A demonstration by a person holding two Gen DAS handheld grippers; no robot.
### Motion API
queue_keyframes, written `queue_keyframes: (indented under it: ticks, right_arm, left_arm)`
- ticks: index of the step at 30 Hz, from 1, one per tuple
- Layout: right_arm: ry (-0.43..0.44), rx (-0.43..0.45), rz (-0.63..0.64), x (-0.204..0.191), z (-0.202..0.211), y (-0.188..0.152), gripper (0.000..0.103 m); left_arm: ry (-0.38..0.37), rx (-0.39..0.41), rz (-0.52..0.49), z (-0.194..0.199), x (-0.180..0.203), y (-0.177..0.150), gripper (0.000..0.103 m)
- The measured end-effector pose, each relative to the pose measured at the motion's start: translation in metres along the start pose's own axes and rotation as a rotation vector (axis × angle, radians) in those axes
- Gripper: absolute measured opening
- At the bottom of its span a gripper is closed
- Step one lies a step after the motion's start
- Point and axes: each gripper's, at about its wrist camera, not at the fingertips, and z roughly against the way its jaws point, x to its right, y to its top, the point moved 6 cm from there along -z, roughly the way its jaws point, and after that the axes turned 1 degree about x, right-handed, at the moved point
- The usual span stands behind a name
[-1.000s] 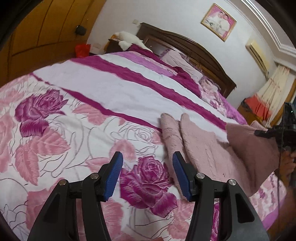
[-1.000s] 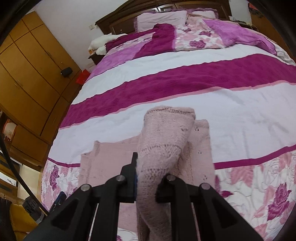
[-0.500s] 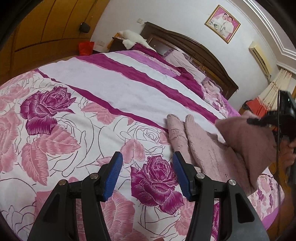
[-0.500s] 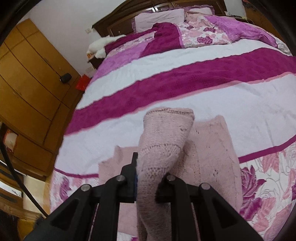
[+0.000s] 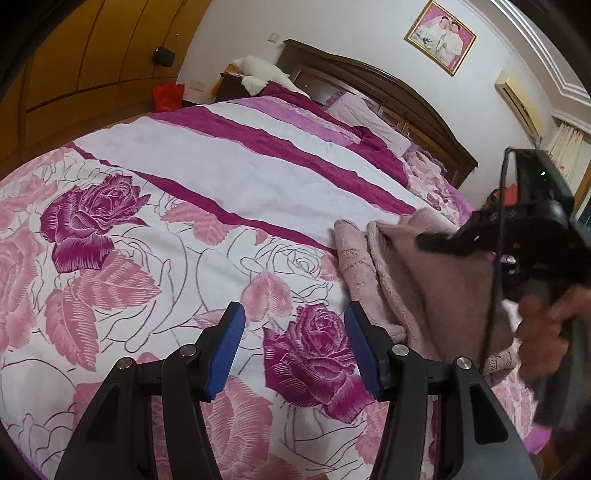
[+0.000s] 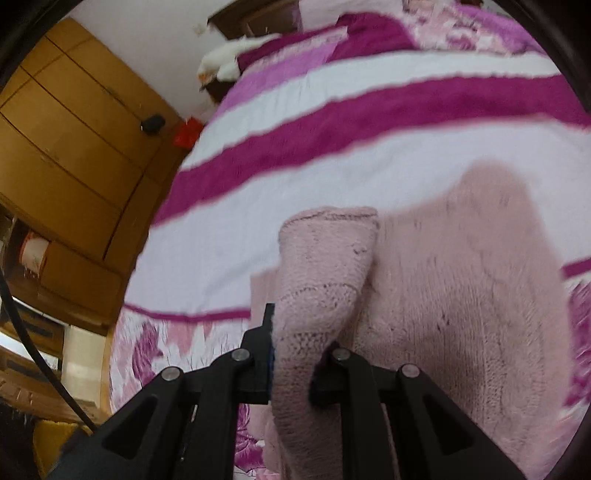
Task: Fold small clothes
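Bedroom. Bed (image 5: 229, 177) with pink rose-print and magenta-striped cover, dark wood headboard (image 5: 373, 83). White wall (image 5: 332, 33) with framed photo (image 5: 440, 36), air conditioner (image 5: 517, 101) high up, curtains (image 5: 567, 144) at the right. Yellow-brown wooden wardrobe (image 6: 74, 147), red bag (image 5: 168, 96) by the nightstand (image 5: 231, 83).

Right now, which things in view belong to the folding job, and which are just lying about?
Job:
- pink knit garment
- right gripper, clamping its sleeve
- left gripper, open, empty

Lying about:
- floral bedspread
- pillow
- white stuffed toy
- red bag
- framed picture
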Motion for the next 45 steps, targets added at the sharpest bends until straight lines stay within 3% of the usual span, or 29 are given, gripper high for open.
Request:
queue_keyframes:
  ticks: [18, 22, 27, 33, 35, 41, 43, 45]
  right_arm:
    - [-0.076, -0.042, 0.112, -0.012, -0.026, -0.019, 0.017]
    - [-0.015, -0.034, 0.069, -0.012, -0.024, -0.019, 0.025]
    - [0.038, -0.018, 0.056, -0.013, -0.019, -0.021, 0.026]
    - [0.18, 0.052, 0.084, -0.018, 0.012, -0.024, 0.039]
    - [0.208, 0.099, 0.098, -0.013, 0.031, -0.024, 0.045]
    - [0.164, 0.142, 0.099, 0.032, 0.063, -0.026, 0.046]
    - [0.154, 0.158, 0.08, 0.053, 0.071, -0.03, 0.046]
    - [0.16, 0.166, 0.073, 0.069, 0.078, -0.035, 0.046]
  left_arm:
    - [-0.004, -0.031, 0.024, -0.002, -0.008, -0.002, 0.032]
    - [-0.005, -0.039, 0.03, -0.003, -0.009, -0.003, 0.032]
    - [-0.005, -0.045, 0.028, -0.005, -0.009, -0.005, 0.032]
    - [0.004, -0.051, 0.019, -0.007, -0.005, -0.007, 0.032]
    - [0.007, -0.054, 0.007, -0.008, -0.001, -0.009, 0.032]
    - [0.015, -0.051, -0.046, -0.007, 0.016, -0.012, 0.032]
    - [0.0, -0.043, -0.04, -0.003, 0.02, -0.011, 0.032]
    - [-0.067, 0.0, -0.004, 0.01, 0.027, -0.005, 0.032]
